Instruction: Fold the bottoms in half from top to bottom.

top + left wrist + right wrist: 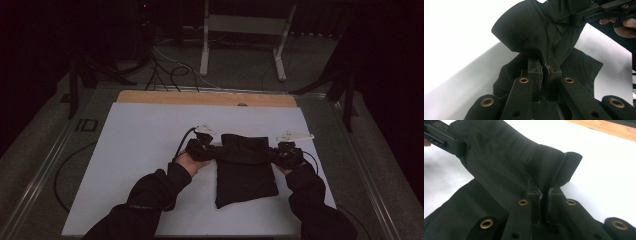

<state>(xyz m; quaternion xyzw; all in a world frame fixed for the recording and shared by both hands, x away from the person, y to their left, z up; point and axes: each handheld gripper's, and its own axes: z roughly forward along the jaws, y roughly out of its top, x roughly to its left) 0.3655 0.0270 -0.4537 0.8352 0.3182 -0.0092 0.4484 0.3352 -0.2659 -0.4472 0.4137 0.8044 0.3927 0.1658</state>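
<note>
On the white table [140, 165], black cloth [245, 170] hangs pinched between both tongs.

Dim high view, overexposed gripper views.
Room surroundings are sinking into near-black; the white table sheet [150, 150] is reading grey. In both gripper views it is glaring white, while the black cloth [536, 32] is losing detail, softly blurred.

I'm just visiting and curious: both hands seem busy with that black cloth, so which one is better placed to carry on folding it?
Neither clearly. The left gripper and the right gripper each pinch a side of the black fabric garment, level with each other, so probably both move together.
</note>
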